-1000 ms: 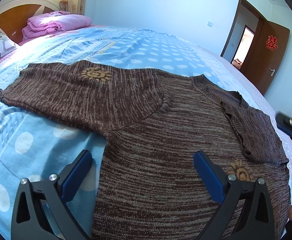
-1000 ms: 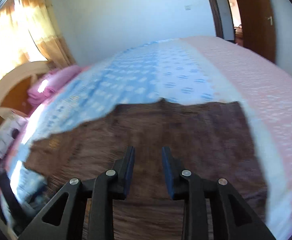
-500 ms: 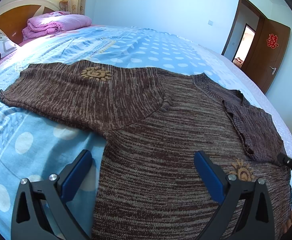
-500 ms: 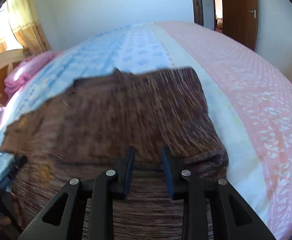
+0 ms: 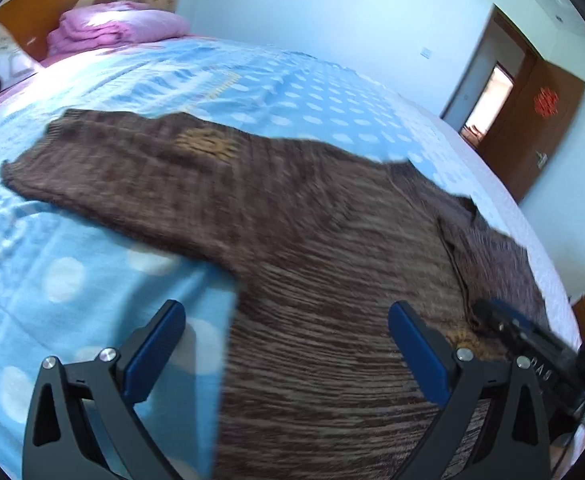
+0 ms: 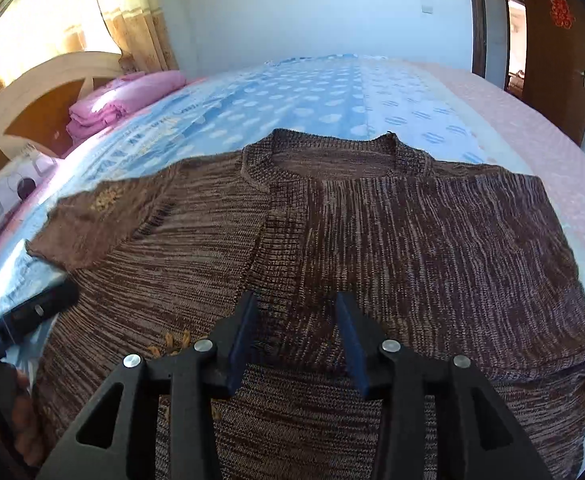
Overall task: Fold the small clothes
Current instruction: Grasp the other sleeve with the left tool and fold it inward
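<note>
Right tool moved in, opening over flat sweater.

Left wrist view: close, angled down over sweater, bed.
Right wrist view: same, from opposite side.
Shared: sweater, door.

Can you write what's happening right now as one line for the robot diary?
step: right side folded in, left sleeve out | sweater flat on bed | left gripper open, empty | right gripper opening, empty
</note>
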